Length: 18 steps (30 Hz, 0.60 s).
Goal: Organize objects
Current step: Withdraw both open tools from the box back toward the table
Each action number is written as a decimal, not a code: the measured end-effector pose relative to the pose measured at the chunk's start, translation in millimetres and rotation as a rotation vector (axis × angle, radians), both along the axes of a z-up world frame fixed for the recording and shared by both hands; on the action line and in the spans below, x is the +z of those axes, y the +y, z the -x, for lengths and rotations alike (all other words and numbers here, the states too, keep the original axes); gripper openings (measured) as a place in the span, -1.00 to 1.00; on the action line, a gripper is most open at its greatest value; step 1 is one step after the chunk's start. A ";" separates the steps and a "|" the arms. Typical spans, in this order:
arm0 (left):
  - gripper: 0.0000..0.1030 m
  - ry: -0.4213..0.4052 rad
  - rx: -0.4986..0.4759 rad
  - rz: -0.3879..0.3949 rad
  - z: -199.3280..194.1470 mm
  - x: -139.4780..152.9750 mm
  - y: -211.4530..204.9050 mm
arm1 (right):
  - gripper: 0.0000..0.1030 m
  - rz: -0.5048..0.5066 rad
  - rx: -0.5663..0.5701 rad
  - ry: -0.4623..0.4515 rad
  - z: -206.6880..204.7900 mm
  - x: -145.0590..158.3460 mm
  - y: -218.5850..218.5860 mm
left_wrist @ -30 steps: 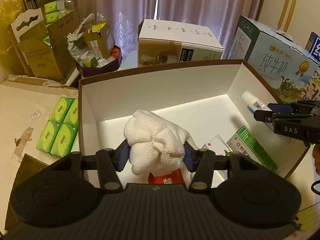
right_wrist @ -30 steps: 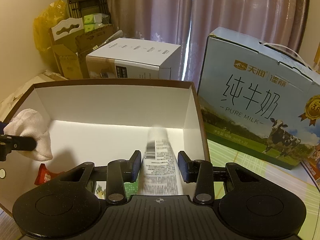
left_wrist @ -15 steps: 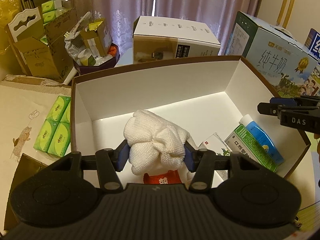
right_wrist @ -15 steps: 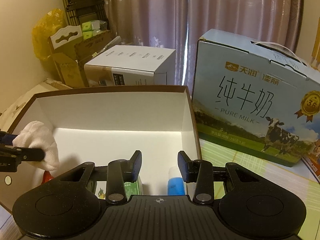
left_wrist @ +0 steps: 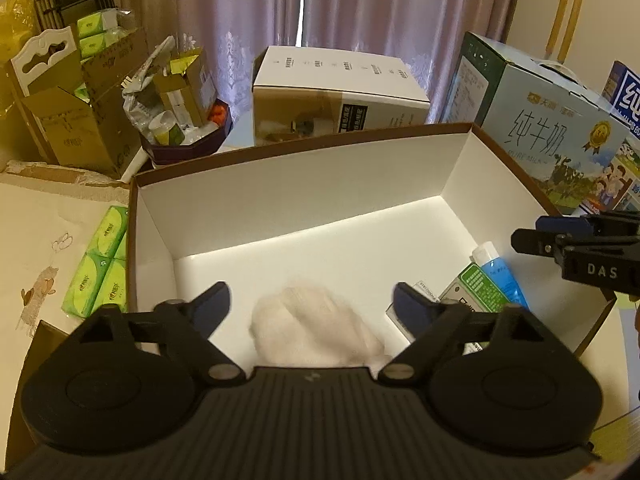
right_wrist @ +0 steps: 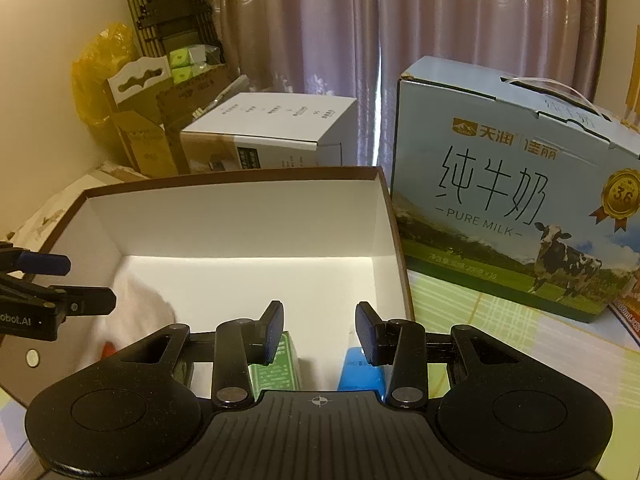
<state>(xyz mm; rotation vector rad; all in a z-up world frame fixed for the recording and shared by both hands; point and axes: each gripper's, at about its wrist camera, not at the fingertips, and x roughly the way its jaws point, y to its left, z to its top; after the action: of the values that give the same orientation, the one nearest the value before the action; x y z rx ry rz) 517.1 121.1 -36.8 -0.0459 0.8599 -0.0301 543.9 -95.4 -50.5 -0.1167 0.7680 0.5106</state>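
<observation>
A large box (left_wrist: 300, 196) with white walls and a brown rim lies open under both grippers. My left gripper (left_wrist: 310, 300) hangs over its near left part with its jaws opening. A white cloth (left_wrist: 316, 328) shows blurred below and between the jaws, and neither pad touches it. In the right wrist view the cloth (right_wrist: 136, 300) lies against the box's (right_wrist: 240, 216) left side beside a red packet (right_wrist: 109, 347). My right gripper (right_wrist: 319, 320) stands open over the box's right end and holds nothing. Below it lie a blue tube (right_wrist: 360, 372) and a green carton (right_wrist: 276, 364).
A blue milk carton (right_wrist: 500, 200) stands right of the box. A white carton (left_wrist: 340, 92) sits behind it. Green tissue packs (left_wrist: 100, 268) lie to the left, and brown cardboard boxes (left_wrist: 80, 120) crowd the back left. Curtains hang at the back.
My left gripper's jaws have spread wide and the white cloth has dropped from them into the box. The tube left my right gripper earlier and now lies in the box.
</observation>
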 end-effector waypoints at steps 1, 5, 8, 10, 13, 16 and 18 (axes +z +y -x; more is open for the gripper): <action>0.78 0.001 0.004 0.001 0.5 0.8 1.0 | -0.28 -0.004 0.005 0.001 2.0 1.4 -0.4; 0.80 0.010 0.021 0.004 3.3 3.9 6.5 | -0.23 -0.020 0.021 0.008 12.0 6.1 -1.9; 0.81 0.016 0.036 -0.001 7.2 5.9 9.1 | -0.09 -0.029 0.029 0.011 20.2 9.1 -3.5; 0.82 0.019 0.040 -0.001 11.0 7.5 10.6 | 0.01 -0.039 0.030 0.008 26.6 11.7 -5.6; 0.82 0.021 0.043 -0.002 18.7 10.2 11.8 | 0.09 -0.055 0.030 0.006 36.2 16.9 -9.4; 0.82 0.027 0.048 -0.005 28.0 13.2 12.3 | 0.15 -0.077 0.024 0.005 46.8 21.3 -14.2; 0.82 0.028 0.054 0.001 34.7 15.6 12.2 | 0.17 -0.085 0.023 0.004 54.6 24.1 -16.6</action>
<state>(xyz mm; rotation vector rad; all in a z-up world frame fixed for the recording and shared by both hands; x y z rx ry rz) 482.4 133.3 -21.2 -0.0706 0.8862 0.0202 489.3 -112.1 -26.5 -0.0452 0.7487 0.5644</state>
